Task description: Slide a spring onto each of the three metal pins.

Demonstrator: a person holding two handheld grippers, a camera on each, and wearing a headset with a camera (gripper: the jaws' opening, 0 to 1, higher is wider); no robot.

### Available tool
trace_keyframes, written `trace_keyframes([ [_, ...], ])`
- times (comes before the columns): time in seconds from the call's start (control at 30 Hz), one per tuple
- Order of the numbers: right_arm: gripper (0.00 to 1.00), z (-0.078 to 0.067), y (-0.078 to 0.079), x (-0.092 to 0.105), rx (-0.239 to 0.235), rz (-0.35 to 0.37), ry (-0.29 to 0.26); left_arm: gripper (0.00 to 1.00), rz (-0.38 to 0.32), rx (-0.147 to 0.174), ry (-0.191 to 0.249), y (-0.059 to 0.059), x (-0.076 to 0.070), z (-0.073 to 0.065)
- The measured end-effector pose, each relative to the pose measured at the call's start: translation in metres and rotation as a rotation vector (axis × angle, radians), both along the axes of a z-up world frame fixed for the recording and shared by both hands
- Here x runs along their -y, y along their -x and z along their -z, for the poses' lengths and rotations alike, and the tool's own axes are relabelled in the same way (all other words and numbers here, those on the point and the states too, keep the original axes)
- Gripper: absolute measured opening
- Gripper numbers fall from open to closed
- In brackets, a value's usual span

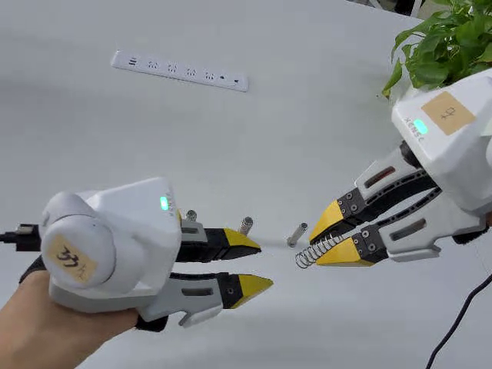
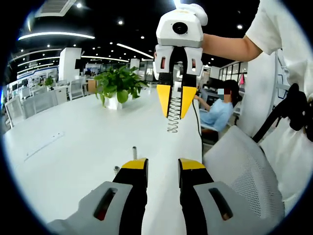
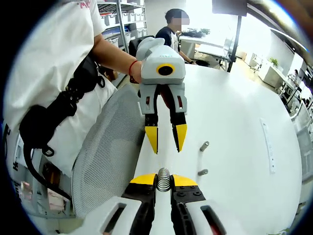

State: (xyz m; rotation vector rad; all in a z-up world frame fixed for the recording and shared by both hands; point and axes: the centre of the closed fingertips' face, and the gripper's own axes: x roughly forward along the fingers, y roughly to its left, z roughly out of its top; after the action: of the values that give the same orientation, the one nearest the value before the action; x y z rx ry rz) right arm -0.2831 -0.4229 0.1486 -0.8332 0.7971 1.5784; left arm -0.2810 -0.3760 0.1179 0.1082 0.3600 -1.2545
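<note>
Starting with the head view: the left gripper (image 1: 264, 265) is held low at the left in a hand (image 1: 38, 330). Its yellow-tipped fingers (image 1: 240, 239) are parted by a moderate gap with nothing between them. The right gripper (image 1: 319, 247) is seen at the right, its fingers closed narrow on a spring (image 1: 310, 255). The spring is pinched near one end and juts out past the tips. Three pins (image 1: 297, 234) are noted on the white tabletop (image 1: 154, 146) between the two grippers. The pin nearest the spring is tilted and apart from it. A power strip (image 1: 181, 71) lies well behind, and a potted plant (image 1: 442, 42) stands at the far right.

Left gripper view: its own fingers (image 2: 134, 169) are seen apart and empty. The right gripper (image 2: 175, 115) is faced head-on, with the spring (image 2: 173, 123) protruding from its tips. One upright pin (image 2: 134, 152) is made out just ahead.

Right gripper view: the spring (image 3: 164, 175) is seen end-on, clamped between its own fingertips. The left gripper (image 3: 166, 146) is seen opposite, its fingers spread and empty. Two pins (image 3: 204, 146) are noted to its right. A mesh chair back (image 3: 105, 147) is seen at the left.
</note>
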Motion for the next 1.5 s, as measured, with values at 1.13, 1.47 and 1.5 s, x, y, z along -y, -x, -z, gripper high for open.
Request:
trace_keyframes([
  [1.13,0.07,0.041,-0.080,0.044,0.101,0.249,0.138,0.82,-0.212,0.010,-0.066,-0.031,-0.100,0.028],
  [1.47,0.07,0.064,-0.087,0.047,0.108,0.256,0.189,0.99,-0.196,-0.004,-0.061,-0.032,-0.100,0.039],
  [1.5,0.07,0.067,-0.088,0.047,0.105,0.256,0.191,0.99,-0.194,-0.007,-0.061,-0.032,-0.099,0.040],
])
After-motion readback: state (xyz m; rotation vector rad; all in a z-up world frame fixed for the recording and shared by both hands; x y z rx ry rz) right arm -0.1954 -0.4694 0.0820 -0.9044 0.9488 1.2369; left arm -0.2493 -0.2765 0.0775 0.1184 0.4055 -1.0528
